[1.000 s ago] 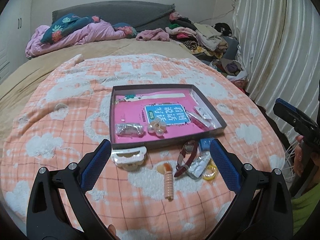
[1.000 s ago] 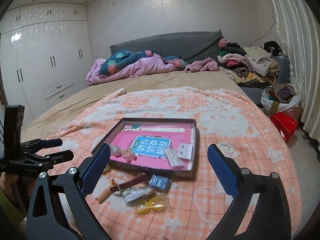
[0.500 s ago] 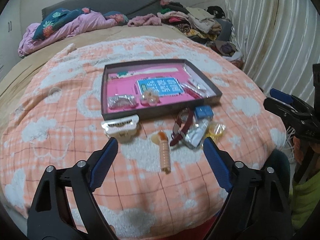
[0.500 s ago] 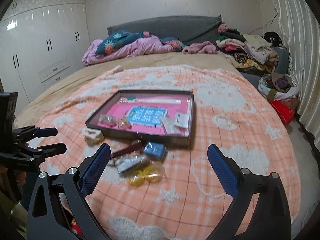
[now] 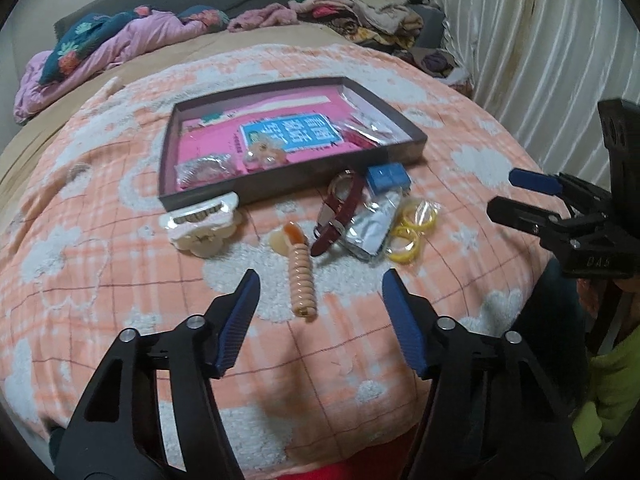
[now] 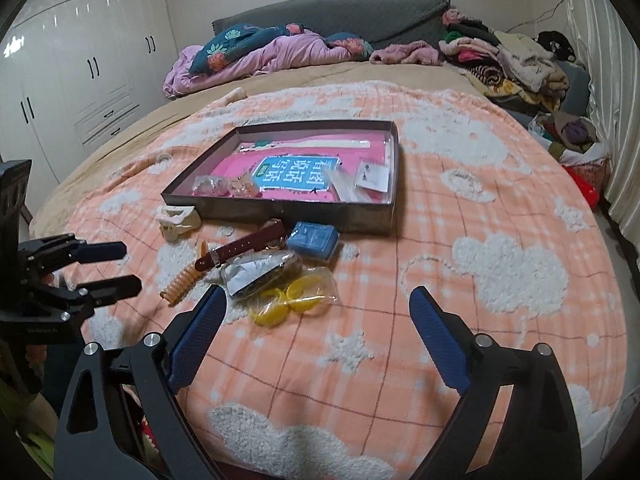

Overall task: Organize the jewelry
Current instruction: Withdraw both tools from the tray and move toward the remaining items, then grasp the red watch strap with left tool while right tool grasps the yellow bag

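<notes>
Two hand-held grippers are hanging over the peach checked blanket on the bed, both empty. The left hand-held gripper, jaws just closing partway with nothing between them, is lying nearest the peach spiral hair coil, whose long axis is running straight away from it toward the shallow grey pink-lined tray. The right hand-held gripper is standing wide open beside the bagged yellow rings.

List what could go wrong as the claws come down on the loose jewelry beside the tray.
The left claw, its jaws just narrowing on nothing, may dig into the fluffy orange blanket at the peach spiral hair tie. The dark red watch strap overlaps the silver foil packet, so lifting one could drag its neighbour.
</notes>
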`<state>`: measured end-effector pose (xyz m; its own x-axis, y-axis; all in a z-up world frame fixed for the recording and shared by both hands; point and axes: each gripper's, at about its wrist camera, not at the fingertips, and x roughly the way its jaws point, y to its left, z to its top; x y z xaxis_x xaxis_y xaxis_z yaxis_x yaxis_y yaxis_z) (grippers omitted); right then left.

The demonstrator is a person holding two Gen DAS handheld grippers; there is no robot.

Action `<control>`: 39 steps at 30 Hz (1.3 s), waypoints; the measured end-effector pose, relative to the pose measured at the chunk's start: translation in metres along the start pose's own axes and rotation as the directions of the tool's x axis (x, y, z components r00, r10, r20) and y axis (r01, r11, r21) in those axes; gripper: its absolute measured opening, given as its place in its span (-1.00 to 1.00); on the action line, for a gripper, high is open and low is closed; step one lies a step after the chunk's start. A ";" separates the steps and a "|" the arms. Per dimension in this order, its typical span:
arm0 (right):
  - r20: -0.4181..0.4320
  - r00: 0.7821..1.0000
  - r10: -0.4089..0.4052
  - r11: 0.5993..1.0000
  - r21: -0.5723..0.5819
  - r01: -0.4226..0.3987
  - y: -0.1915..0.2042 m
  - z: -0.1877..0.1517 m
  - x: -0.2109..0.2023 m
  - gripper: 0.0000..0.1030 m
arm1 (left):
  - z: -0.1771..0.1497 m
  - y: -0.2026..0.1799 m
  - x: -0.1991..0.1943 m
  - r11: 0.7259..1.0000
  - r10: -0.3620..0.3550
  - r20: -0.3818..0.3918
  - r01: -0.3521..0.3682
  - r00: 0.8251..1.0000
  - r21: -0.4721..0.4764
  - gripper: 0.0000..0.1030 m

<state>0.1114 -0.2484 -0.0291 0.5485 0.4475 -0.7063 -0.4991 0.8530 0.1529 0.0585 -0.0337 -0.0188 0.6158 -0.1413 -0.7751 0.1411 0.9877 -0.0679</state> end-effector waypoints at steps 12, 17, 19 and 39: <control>-0.079 0.996 0.042 0.998 0.055 -0.037 -0.002 -0.013 0.025 0.58 | 0.002 -0.005 0.025 0.999 0.017 -0.009 -0.017 1.000 0.036 0.01; -0.106 0.992 0.073 0.994 0.090 -0.063 -0.004 -0.017 0.038 0.42 | 0.005 -0.006 0.037 0.998 -0.004 -0.019 0.005 1.000 0.061 -0.18; -0.116 0.990 0.080 0.993 0.098 -0.068 -0.005 -0.019 0.043 0.34 | 0.005 -0.007 0.041 0.997 -0.012 -0.026 0.013 1.000 0.070 -0.26; -0.136 0.985 0.103 0.987 0.134 -0.085 -0.014 -0.021 0.059 0.19 | 0.024 -0.003 0.080 0.993 0.004 -0.054 0.003 0.999 0.121 -0.65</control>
<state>0.1365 -0.2393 -0.0875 0.3975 0.4921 -0.7745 -0.4495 0.8403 0.3031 0.1260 -0.0498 -0.0650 0.5732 -0.1338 -0.8084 0.2357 0.9718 0.0064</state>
